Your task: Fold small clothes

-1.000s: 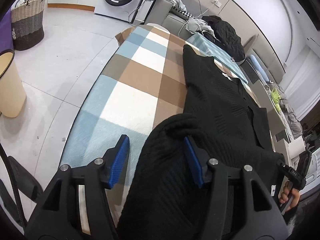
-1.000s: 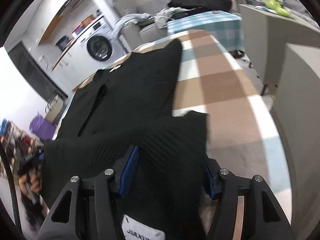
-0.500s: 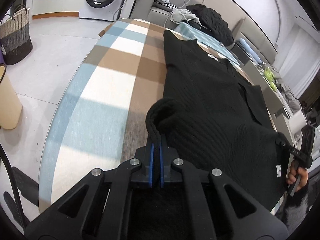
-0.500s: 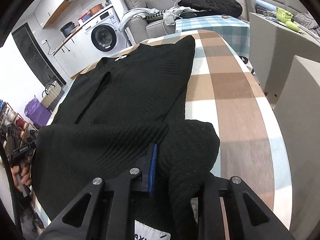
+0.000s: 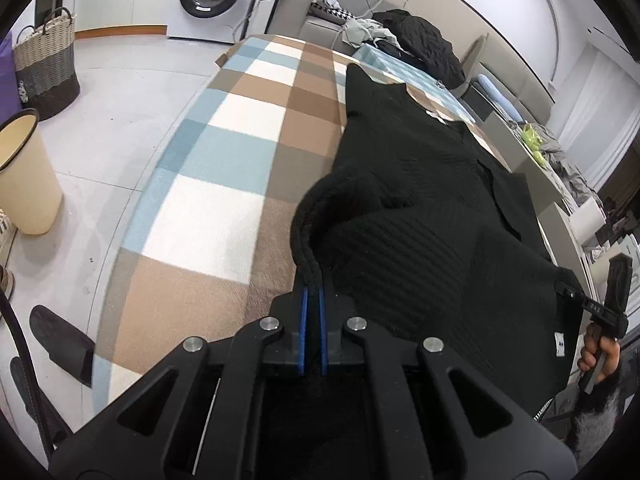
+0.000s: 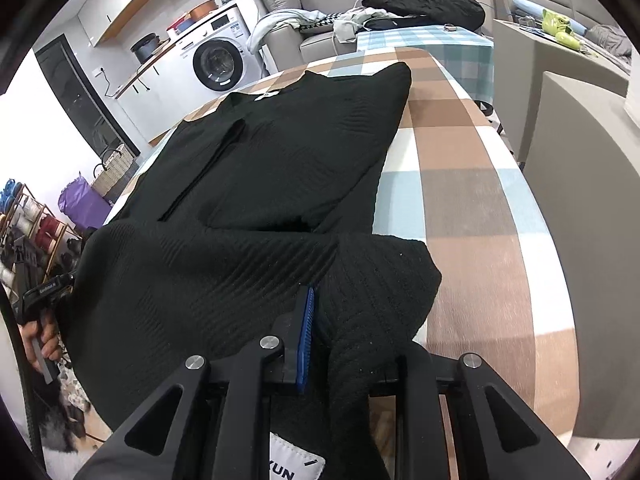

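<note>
While folding: the black sweater (image 5: 420, 216) is lying across the middle, on the checked cloth (image 5: 224, 184).
Left gripper (image 5: 311, 300): pinching the hem.
Right gripper (image 6: 320, 320): squeezing the other corner, so both lift together.

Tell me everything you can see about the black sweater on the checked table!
The black sweater is a soft ribbed knit, spread flat on the table's checked cloth in brown, blue and white. A small white label sits at its far neck edge, and another white tag shows near the right gripper. Its near hem is lifted and bunched: the left gripper is shut on one corner, the right gripper is shut on the other. The far part lies flat, with one long crease running down it.
</note>
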`<state>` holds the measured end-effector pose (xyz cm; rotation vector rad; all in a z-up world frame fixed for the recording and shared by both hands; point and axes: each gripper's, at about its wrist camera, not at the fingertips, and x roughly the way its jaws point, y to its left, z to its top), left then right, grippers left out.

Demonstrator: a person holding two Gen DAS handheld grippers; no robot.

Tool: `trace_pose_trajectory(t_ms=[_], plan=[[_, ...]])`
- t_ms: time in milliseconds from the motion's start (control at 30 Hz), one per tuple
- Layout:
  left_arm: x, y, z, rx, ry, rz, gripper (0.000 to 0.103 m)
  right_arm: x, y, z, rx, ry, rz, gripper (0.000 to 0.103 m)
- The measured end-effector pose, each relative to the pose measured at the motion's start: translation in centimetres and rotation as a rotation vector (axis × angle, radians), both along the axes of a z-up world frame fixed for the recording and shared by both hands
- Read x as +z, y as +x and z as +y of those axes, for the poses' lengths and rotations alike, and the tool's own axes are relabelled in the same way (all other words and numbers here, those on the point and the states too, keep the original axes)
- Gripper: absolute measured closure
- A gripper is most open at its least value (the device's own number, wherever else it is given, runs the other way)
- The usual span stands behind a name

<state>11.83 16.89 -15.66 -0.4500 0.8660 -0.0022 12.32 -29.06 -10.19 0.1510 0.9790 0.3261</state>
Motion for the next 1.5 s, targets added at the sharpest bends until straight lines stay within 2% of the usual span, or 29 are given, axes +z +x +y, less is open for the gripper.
trace_pose_trajectory(t_ms=[200, 300, 367, 433, 467, 533, 600, 633, 733, 867, 967, 1000, 1033, 1133, 1267, 1500], plan=[[2.5, 1.2, 1.5, 0.042, 0.015, -0.067, 0.101, 0.2, 0.7, 0.1, -0.040, 0.004, -0.021, 0.084], [3.8, 1.9, 2.4, 0.056, -0.001, -0.101, 0.101, 0.4, 0.7, -0.1, -0.052, 0.020, -0.031, 0.084], [3.7, 2.9, 2.8, 0.062, 0.009, -0.097, 0.101, 0.2, 1.2, 0.0, -0.052, 0.018, -0.020, 0.084], [3.2, 3.7, 3.1, 0.062, -0.017, -0.074, 0.099, 0.1, 1.2, -0.1, -0.054, 0.019, -0.004, 0.081], [2.8, 4.2, 3.1, 0.057, -0.021, -0.052, 0.093, 0.1, 1.2, -0.1, -0.054, 0.025, 0.003, 0.080], [2.3, 4.8, 2.8, 0.043, -0.008, -0.026, 0.051, 0.2, 1.2, -0.3, -0.053, 0.033, 0.010, 0.069], [1.9, 5.1, 2.6, 0.041, -0.022, -0.045, 0.040, 0.2, 1.3, -0.3, -0.041, 0.058, 0.009, 0.061], [1.6, 5.6, 2.6, 0.028, -0.034, -0.044, 0.039, 0.2, 1.4, -0.2, -0.039, 0.060, 0.009, 0.060], [0.3, 7.5, 2.2, 0.004, -0.050, -0.005, 0.039, -0.2, 2.2, 0.5, -0.027, 0.028, 0.016, 0.060], [-0.5, 9.4, 1.4, -0.013, -0.053, 0.000, 0.043, -0.4, 3.7, 1.5, -0.014, -0.015, 0.005, 0.061], [-0.7, 10.4, 0.3, -0.037, -0.025, 0.007, 0.066, -0.5, 5.4, 2.2, -0.005, -0.039, -0.003, 0.061], [-0.8, 10.6, -0.1, -0.052, -0.012, 0.008, 0.080, -0.6, 5.8, 2.4, -0.001, -0.048, -0.007, 0.063], [-0.9, 10.7, -0.5, -0.068, -0.015, 0.013, 0.087, -0.7, 6.2, 2.6, 0.007, -0.056, -0.010, 0.068], [-0.7, 9.9, -1.2, -0.071, 0.020, 0.005, 0.089, -0.7, 7.2, 3.5, 0.042, -0.079, -0.030, 0.076], [-0.6, 7.8, -1.1, -0.062, 0.004, 0.003, 0.089, -0.7, 7.8, 3.9, 0.076, -0.092, -0.033, 0.078], [-0.1, 3.1, -0.9, -0.042, 0.006, 0.003, 0.089, -0.9, 5.3, 3.7, 0.122, -0.088, -0.026, 0.079]])
